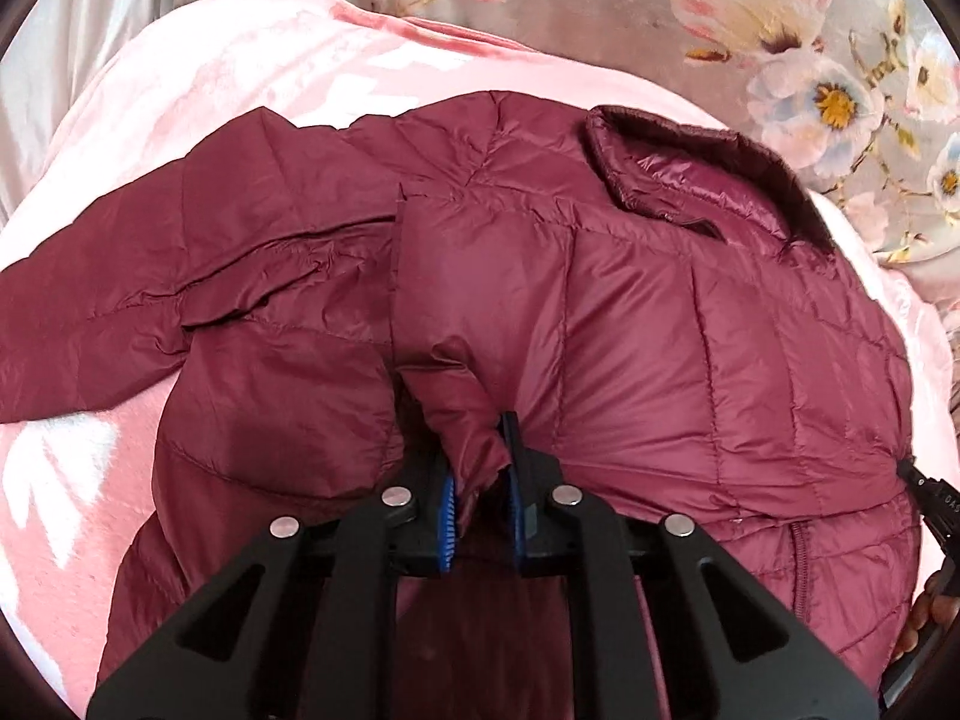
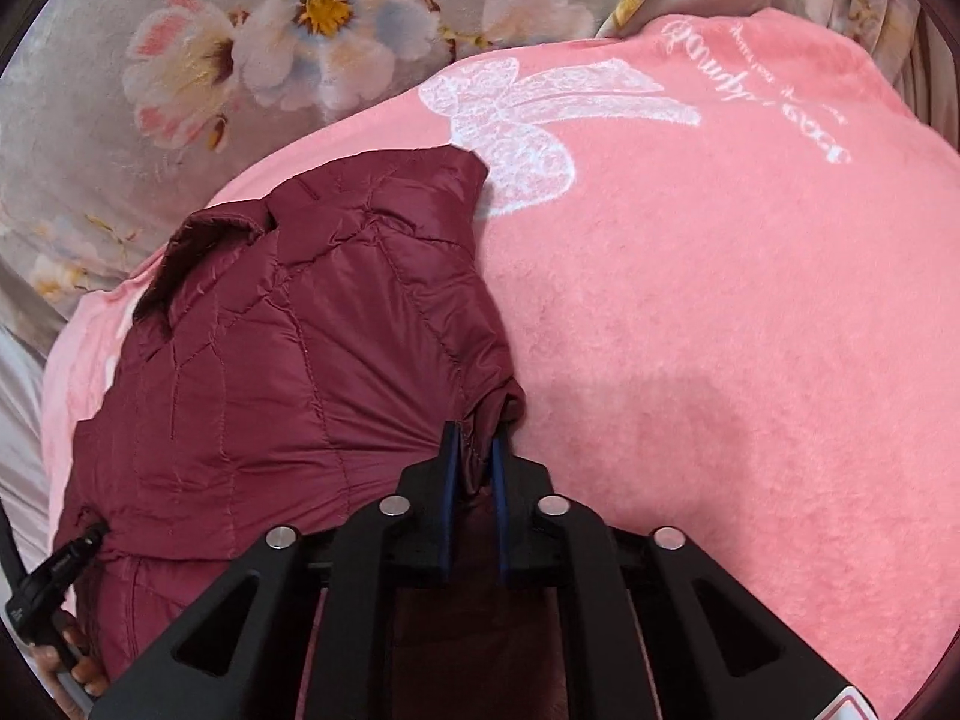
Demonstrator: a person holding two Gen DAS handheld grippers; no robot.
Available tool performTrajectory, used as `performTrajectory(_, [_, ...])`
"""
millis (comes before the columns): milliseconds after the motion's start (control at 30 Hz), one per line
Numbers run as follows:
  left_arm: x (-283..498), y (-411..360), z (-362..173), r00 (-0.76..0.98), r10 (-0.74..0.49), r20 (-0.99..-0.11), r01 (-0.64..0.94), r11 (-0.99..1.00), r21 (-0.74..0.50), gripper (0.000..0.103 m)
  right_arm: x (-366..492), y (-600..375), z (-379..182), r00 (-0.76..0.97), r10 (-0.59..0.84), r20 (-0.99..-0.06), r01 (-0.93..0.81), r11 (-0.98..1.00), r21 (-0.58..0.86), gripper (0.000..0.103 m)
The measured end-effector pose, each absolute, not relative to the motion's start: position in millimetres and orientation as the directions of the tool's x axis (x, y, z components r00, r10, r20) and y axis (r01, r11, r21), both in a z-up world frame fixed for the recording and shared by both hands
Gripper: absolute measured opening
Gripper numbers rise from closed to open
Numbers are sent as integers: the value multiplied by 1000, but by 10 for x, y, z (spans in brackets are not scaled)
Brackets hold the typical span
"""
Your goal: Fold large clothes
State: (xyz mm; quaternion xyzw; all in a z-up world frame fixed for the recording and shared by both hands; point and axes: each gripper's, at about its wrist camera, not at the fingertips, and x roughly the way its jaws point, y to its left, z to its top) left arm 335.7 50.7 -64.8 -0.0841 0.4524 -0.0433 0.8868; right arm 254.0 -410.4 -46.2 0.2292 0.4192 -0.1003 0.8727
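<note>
A maroon quilted puffer jacket (image 1: 660,312) lies on a pink blanket (image 1: 198,84), collar (image 1: 690,174) at the far right, one sleeve (image 1: 120,300) spread to the left. My left gripper (image 1: 480,450) is shut on a bunched fold of the jacket near its middle. In the right wrist view the jacket (image 2: 288,360) fills the left half, collar at the far left. My right gripper (image 2: 477,456) is shut on the jacket's right edge. Each gripper shows at the other view's edge, the right gripper (image 1: 936,510) and the left gripper (image 2: 54,576).
The pink blanket (image 2: 720,330) with a white bow print (image 2: 528,120) spreads to the right of the jacket. A grey floral sheet (image 2: 180,60) lies beyond it, also in the left wrist view (image 1: 780,30). A hand (image 2: 78,666) holds the left gripper.
</note>
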Motion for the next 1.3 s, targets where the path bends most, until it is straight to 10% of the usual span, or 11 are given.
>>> performTrajectory(67, [3316, 582, -600, 593, -148, -791, -4, 983, -186, 27, 2396, -4175, -382, 630, -24, -776, 406, 862, 303, 29])
performTrajectory(200, [3210, 681, -286, 653, -2, -757, -46, 998, -43, 34, 2085, -4323, -64, 663, -107, -741, 454, 844, 285, 31])
performTrajectory(400, [3433, 313, 245, 682, -103, -724, 19, 992, -123, 53, 2475, -4018, 555, 747, -45, -663, 323, 896, 303, 31])
performTrajectory(1300, [3567, -718, -705, 637, -63, -769, 108, 994, 9, 68, 3150, -2875, -474, 626, -111, -772, 163, 987, -9, 30])
